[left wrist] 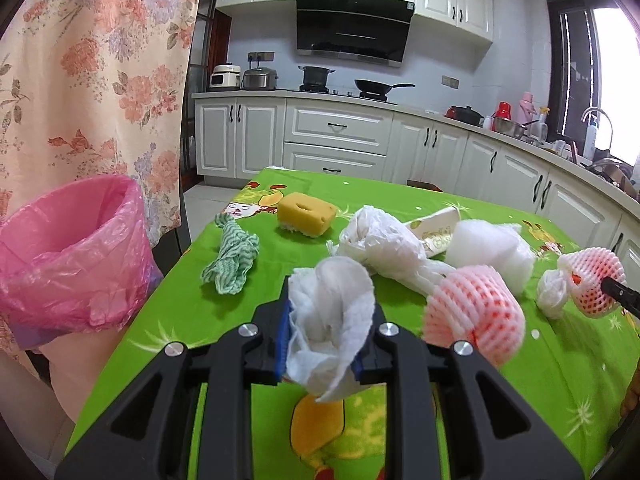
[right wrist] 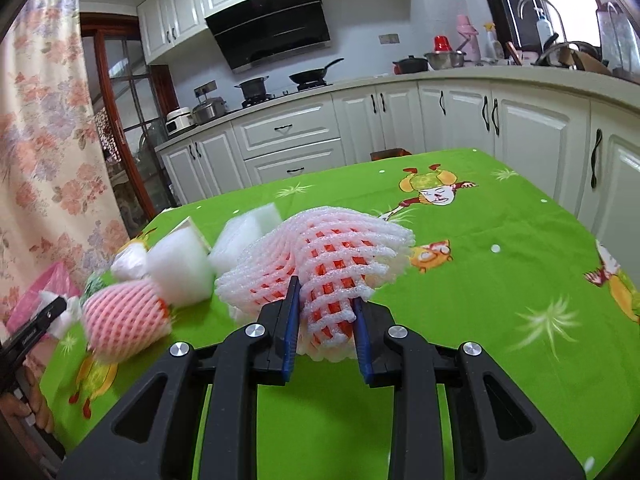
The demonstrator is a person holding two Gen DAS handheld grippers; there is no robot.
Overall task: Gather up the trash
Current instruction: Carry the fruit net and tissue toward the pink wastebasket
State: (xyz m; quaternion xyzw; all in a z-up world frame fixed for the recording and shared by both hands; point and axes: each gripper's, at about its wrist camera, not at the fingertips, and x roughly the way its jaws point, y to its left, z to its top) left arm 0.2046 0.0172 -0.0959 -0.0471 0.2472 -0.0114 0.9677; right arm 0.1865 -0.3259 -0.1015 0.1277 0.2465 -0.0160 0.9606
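My left gripper [left wrist: 326, 320] is shut on a crumpled white paper towel [left wrist: 330, 316], held above the green tablecloth [left wrist: 180, 320]. A bin lined with a pink bag [left wrist: 68, 252] stands off the table's left edge. My right gripper [right wrist: 326, 312] is shut on a white-and-red foam fruit net [right wrist: 320, 264]; in the left wrist view that net [left wrist: 592, 284] hangs at the far right. On the cloth lie a second pink foam net [left wrist: 474, 312], a white plastic bag [left wrist: 384, 244], white foam [left wrist: 488, 248], a paper cup [left wrist: 434, 228], a green striped rag [left wrist: 232, 260] and a yellow sponge [left wrist: 308, 214].
A floral curtain [left wrist: 92, 72] hangs behind the bin. White kitchen cabinets [left wrist: 336, 140] and a counter with pots run along the back and right. A hand [right wrist: 36, 404] holding the left gripper shows at the lower left of the right wrist view.
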